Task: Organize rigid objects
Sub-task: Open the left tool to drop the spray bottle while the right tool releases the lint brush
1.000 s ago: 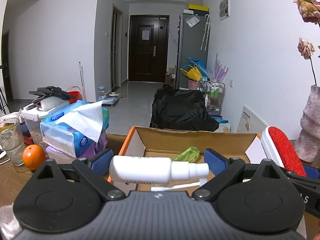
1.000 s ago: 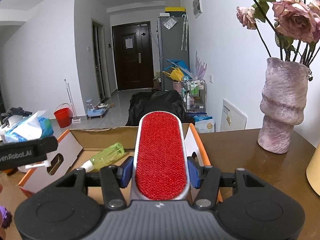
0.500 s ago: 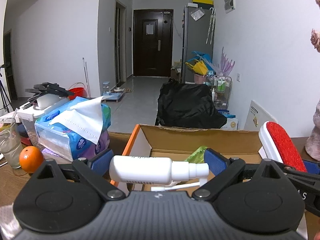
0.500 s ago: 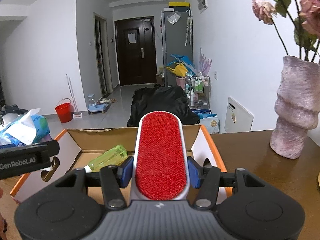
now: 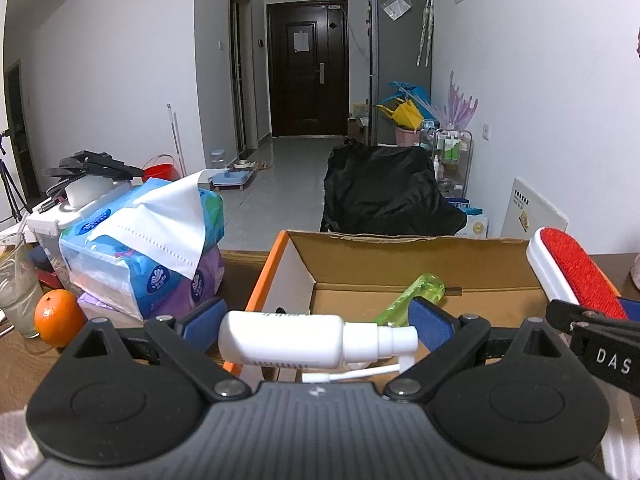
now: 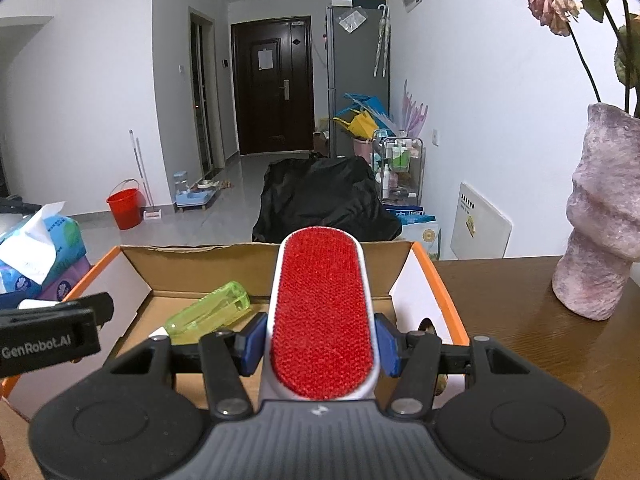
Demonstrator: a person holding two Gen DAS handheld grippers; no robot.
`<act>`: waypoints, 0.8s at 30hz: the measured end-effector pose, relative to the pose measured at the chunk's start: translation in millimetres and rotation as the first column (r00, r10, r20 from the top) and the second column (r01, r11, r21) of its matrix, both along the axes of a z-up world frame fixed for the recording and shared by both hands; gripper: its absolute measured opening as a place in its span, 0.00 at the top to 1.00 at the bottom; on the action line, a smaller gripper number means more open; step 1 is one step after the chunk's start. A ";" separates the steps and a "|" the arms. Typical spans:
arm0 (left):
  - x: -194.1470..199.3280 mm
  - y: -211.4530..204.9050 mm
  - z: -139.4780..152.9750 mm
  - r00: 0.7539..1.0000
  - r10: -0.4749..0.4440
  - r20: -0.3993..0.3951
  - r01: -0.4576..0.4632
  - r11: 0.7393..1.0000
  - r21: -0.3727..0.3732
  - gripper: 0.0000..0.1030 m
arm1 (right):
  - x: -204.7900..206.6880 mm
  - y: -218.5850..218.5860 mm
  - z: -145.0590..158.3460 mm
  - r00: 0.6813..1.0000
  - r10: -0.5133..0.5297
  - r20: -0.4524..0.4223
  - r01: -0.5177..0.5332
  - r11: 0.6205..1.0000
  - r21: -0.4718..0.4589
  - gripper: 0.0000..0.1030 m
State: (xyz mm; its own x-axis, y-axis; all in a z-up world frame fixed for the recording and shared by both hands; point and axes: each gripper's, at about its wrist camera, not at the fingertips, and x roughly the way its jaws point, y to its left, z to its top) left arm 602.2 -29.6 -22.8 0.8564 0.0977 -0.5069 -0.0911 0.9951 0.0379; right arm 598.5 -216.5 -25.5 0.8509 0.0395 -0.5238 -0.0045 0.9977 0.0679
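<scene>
My left gripper (image 5: 316,320) is shut on a white spray bottle (image 5: 296,344) that lies crosswise between its blue pads, nozzle to the right, over the near left corner of an open cardboard box (image 5: 400,256) with orange edges. My right gripper (image 6: 320,336) is shut on a white lint brush with a red face (image 6: 322,312), pointing forward over the same box (image 6: 192,258). The lint brush (image 5: 576,276) also shows at the right of the left wrist view. A green translucent bottle (image 6: 208,314) lies inside the box, also the green bottle (image 5: 416,296).
Left of the box stand stacked tissue packs (image 5: 140,248), an orange (image 5: 58,316), a glass (image 5: 16,296) and a white plastic bin (image 5: 52,220). A pink stone vase (image 6: 600,216) with dried roses stands on the wooden table (image 6: 520,300) at right. A black bag (image 6: 324,200) lies on the floor beyond.
Both grippers have moved forward and slightly down toward the box, each still holding its object. The box now sits closer and larger in both views.
</scene>
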 end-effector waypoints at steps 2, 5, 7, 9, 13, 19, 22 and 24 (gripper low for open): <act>1.4 -0.4 -2.1 1.000 0.002 -0.005 -0.002 1.000 0.008 0.04 | 0.7 0.2 -0.3 1.000 0.002 -0.003 -0.002 1.000 -0.003 0.47; 1.9 -1.2 -3.9 1.000 0.001 -0.010 0.000 1.000 0.017 0.04 | 0.6 0.4 0.4 1.000 0.002 -0.003 -0.002 1.000 -0.004 0.47; 1.3 -1.9 -3.5 1.000 -0.001 -0.010 0.001 1.000 0.023 0.04 | 0.4 0.1 0.5 1.000 0.000 -0.007 0.000 1.000 -0.005 0.47; 1.5 -1.5 -2.9 1.000 -0.002 -0.015 0.002 1.000 0.023 0.04 | 2.2 -0.6 0.4 1.000 -0.001 -0.015 0.001 1.000 -0.008 0.47; 3.3 -2.9 -4.2 1.000 -0.014 -0.025 0.014 1.000 0.025 0.03 | 5.1 -2.5 0.3 0.999 -0.004 -0.043 0.004 1.000 -0.006 0.46; -1.6 -6.0 -2.2 1.000 -0.026 -0.006 0.026 0.999 0.033 0.00 | -3.5 -13.1 14.1 0.998 -0.065 0.010 0.066 0.997 -0.030 0.14; -3.1 -7.5 -1.6 1.000 -0.029 -0.003 0.029 0.999 0.039 0.00 | -8.4 -19.8 18.8 0.997 -0.078 0.021 0.079 0.997 -0.016 0.12; -3.9 -8.3 -1.8 1.000 -0.029 -0.006 0.029 0.999 0.042 0.00 | -9.8 -21.6 19.6 0.997 -0.079 0.024 0.079 0.997 -0.016 0.11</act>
